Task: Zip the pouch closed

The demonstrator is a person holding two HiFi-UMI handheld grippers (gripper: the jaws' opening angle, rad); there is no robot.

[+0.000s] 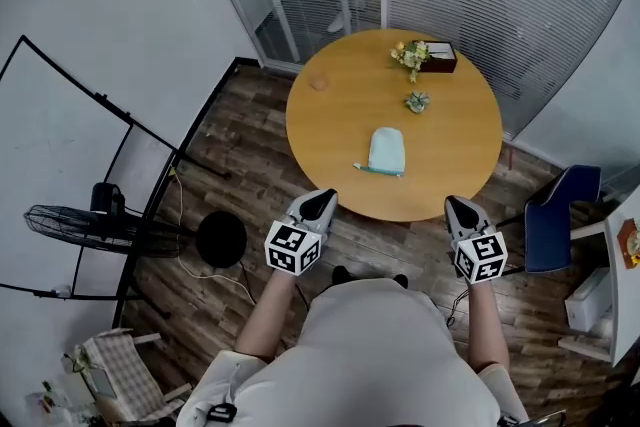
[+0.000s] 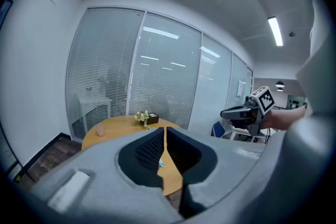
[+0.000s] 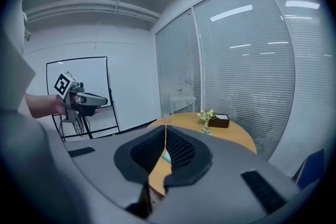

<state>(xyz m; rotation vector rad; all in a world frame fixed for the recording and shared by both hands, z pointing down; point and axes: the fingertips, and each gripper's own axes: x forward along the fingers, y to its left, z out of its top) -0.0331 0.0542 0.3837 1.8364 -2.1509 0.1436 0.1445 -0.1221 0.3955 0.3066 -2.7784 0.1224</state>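
A pale blue pouch [image 1: 386, 151] lies flat on the round wooden table [image 1: 330, 135], near its front edge, with a teal strip [image 1: 378, 170] along the pouch's near side. My left gripper [image 1: 325, 196] hangs in the air just short of the table's front edge, left of the pouch. Level with it, my right gripper [image 1: 455, 203] is off to the pouch's right. Both are shut with nothing between the jaws. In the left gripper view my left gripper [image 2: 165, 128] points over the table. A sliver of pouch [image 3: 166, 155] shows below my right gripper [image 3: 166, 127].
Flowers [image 1: 411, 54], a brown box [image 1: 440, 56], a small plant [image 1: 417, 101] and a small pinkish object [image 1: 318, 82] sit on the table's far half. A blue chair [image 1: 555, 215] stands right, a fan [image 1: 70, 220] and a whiteboard frame left, glass walls behind.
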